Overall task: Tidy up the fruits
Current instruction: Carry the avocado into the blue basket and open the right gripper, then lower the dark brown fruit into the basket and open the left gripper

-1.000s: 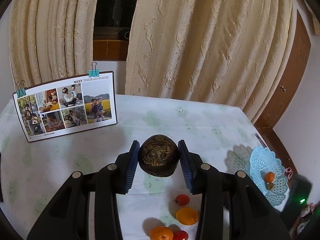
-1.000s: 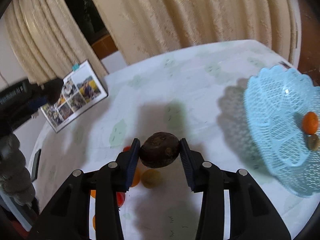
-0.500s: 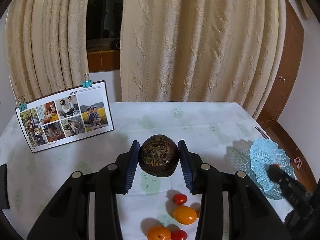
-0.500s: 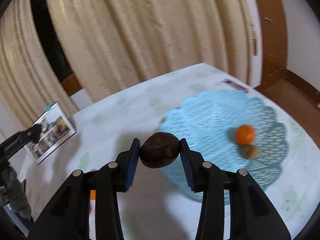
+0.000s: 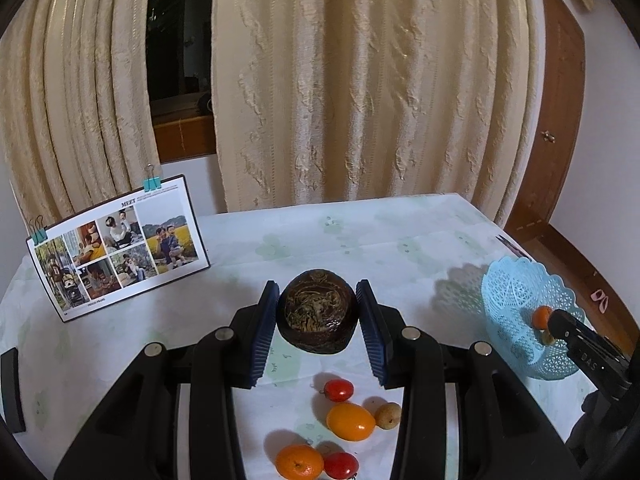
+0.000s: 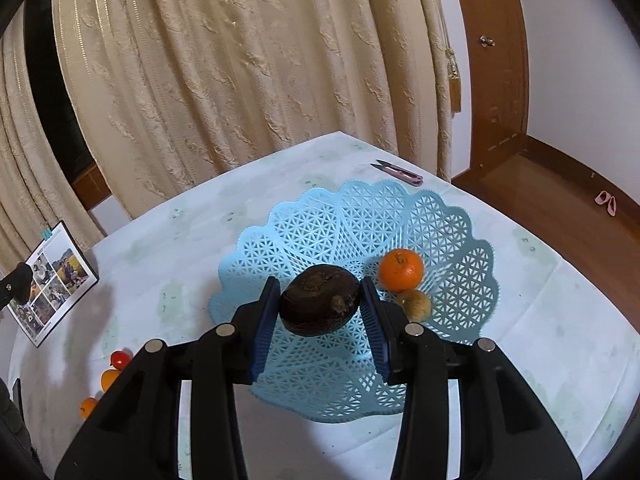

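The right gripper [image 6: 319, 307] has its jaws clamped on a dark brown fruit [image 6: 318, 305], held in the air over the near half of the pale blue basket [image 6: 352, 220], which sits on the desk [image 6: 560, 320]. The left gripper [image 5: 318, 312] grips a second dark fruit [image 5: 318, 310] the same way, above a loose cluster on the cloth: two cherry tomatoes [image 5: 338, 389], a yellow-orange fruit [image 5: 350, 421], a small tan one [image 5: 388, 415] and a mandarin [image 5: 299, 461]. Further into the basket lie an orange mandarin [image 6: 401, 270] and a small brown fruit [image 6: 415, 304], touching each other. Beyond, a clipped photo sheet [image 5: 116, 244] leans up and pink snips [image 6: 400, 172] lie near the desk's far edge.

The step in hand looks like setting the right fruit down. It would go best lowered close to the mesh over the open patch left of the mandarin before the jaws part, since a round fruit dropped from height could roll against the two already there or over the shallow rim. The left fruit should wait clear of the basket until the right gripper is out
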Tool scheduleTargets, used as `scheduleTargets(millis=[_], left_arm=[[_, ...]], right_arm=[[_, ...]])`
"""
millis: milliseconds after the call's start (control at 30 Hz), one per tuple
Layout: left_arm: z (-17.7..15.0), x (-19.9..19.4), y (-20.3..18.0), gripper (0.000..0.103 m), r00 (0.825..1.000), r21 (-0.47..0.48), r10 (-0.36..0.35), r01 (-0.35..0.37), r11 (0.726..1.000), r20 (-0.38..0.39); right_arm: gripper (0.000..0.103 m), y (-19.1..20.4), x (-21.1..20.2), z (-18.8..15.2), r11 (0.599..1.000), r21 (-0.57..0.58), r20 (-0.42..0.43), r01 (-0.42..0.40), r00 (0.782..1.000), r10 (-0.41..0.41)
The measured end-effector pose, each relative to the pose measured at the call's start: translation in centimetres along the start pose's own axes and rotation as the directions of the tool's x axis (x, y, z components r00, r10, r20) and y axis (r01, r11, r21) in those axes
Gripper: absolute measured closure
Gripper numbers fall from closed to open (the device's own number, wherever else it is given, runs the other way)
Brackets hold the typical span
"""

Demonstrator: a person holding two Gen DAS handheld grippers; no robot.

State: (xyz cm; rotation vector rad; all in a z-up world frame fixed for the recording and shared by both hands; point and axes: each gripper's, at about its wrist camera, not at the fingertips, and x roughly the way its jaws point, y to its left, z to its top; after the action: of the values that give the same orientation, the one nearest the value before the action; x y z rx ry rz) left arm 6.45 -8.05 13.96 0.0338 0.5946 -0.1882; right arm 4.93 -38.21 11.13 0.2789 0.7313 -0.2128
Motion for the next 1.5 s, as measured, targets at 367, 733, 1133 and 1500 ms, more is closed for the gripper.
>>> scheduleTargets(millis=[367, 733, 1133, 1500], left_arm=[[-0.7, -0.7, -2.2, 0.063, 1.0, 0.063, -0.006, 0.005, 0.998, 0.022], [-1.9, -0.6, -5.2, 0.063, 1.0, 0.143, -0.013, 0.01, 0.99, 0.018], [-2.8, 1.6, -11.7, 0.063, 0.974, 0.173, -0.191, 0.21, 0.962, -0.122], [-3.2, 4.5, -17.7, 0.062, 0.935, 0.177, -0.282, 0.321, 0.93, -0.215]], right_arm=[[0.058, -0.4, -2.8, -0.9, 0.999, -0.005, 0.093, 0.045, 0.995, -0.045], [0.047, -2.1, -5.7, -3.2, 0.997, 0.027, 0.174, 0.077, 0.981, -0.08], [0.047, -6.3, -7.2, -4.6, 0.992, 0.105, 0.193, 0.07, 0.977, -0.089], [0.046, -8.6, -7.8, -5.3, 0.989, 0.141, 0.196, 0.046, 0.978, -0.073]])
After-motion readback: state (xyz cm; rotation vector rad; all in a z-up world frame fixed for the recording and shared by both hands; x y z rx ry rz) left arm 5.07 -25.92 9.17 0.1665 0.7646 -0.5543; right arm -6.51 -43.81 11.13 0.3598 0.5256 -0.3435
